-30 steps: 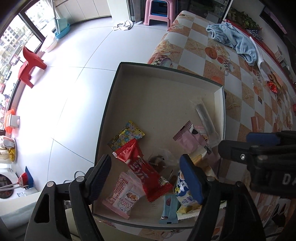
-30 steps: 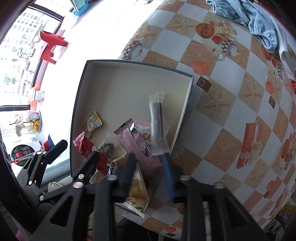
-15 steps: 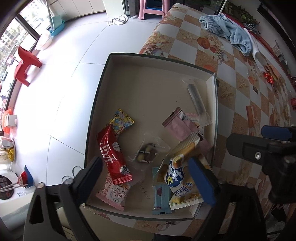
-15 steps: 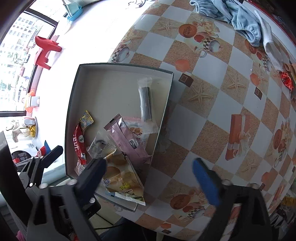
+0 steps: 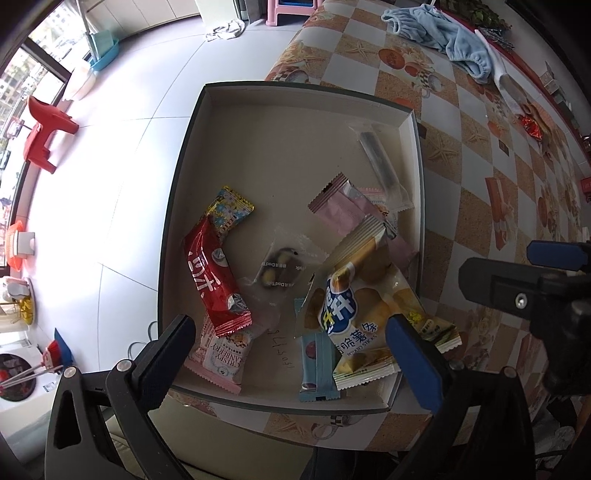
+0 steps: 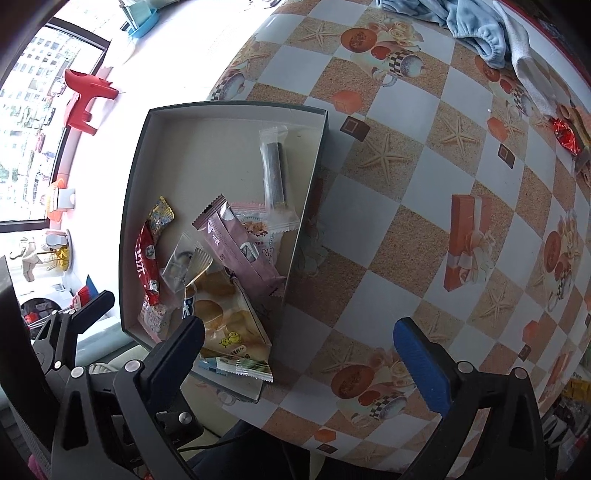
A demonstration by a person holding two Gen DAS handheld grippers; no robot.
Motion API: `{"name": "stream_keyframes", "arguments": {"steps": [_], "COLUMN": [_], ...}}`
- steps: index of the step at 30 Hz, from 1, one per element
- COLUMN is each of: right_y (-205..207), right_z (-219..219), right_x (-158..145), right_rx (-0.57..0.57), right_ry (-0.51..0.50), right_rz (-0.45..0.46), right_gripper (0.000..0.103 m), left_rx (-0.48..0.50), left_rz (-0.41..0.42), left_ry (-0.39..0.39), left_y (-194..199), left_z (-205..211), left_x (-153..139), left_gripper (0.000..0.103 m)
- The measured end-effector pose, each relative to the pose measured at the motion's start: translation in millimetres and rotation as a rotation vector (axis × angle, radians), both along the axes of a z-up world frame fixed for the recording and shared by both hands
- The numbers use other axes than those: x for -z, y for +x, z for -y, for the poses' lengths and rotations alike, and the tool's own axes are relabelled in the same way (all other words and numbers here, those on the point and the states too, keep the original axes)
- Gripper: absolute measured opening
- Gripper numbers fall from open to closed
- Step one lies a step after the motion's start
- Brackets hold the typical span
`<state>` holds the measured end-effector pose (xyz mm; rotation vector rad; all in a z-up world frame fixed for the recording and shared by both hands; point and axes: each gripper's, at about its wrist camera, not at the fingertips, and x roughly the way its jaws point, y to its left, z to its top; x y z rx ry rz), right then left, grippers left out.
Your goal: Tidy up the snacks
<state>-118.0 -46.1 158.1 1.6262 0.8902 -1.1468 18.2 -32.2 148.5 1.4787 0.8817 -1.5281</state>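
Note:
A shallow dark-rimmed box sits at the table's corner and holds several snack packets. Among them are a red packet, a mauve wafer packet, a clear packet with a dark stick and a potato-sticks bag. My left gripper hangs open over the box's near end, pointing down, with nothing between its fingers. My right gripper is open too, straddling the box's right wall and the tablecloth, holding nothing. The stick packet and mauve packet lie inside.
The checked tablecloth stretches right of the box. At the far side lie a blue towel and a red wrapper. Left of the box the table ends over white floor, where a red stool stands.
Both grippers have opened wide. The red packet dropped from the left one and the clear stick packet from the right one into the box. The right gripper shifted right, toward the tablecloth.

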Motion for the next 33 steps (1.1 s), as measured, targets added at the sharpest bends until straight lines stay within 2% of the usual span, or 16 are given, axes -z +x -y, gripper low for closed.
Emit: {"name": "stream_keyframes", "arguments": {"steps": [17, 29, 31, 33], "right_y": [2.4, 3.6, 3.8, 3.4], "right_z": [-5.3, -6.3, -6.3, -6.3], "right_x": [-19.7, -19.9, -20.1, -20.3], "right_rx": [-0.008, -0.010, -0.012, -0.011], "right_ry": [-0.036, -0.034, -0.035, -0.037], "right_rz": [0.009, 0.010, 0.010, 0.012], "right_gripper": [0.103, 0.103, 0.103, 0.103], "left_rx": [-0.005, -0.043, -0.048, -0.050], "left_rz": [-0.002, -0.006, -0.003, -0.006], "left_ry": [-0.015, -0.007, -0.018, -0.074], "left_y": [-1.5, 6.1, 5.6, 6.5], "left_z": [-3.2, -2.9, -2.5, -2.9], "left_x": [-13.5, -14.5, -15.7, -23.3], "left_gripper": [0.103, 0.103, 0.103, 0.103]}}
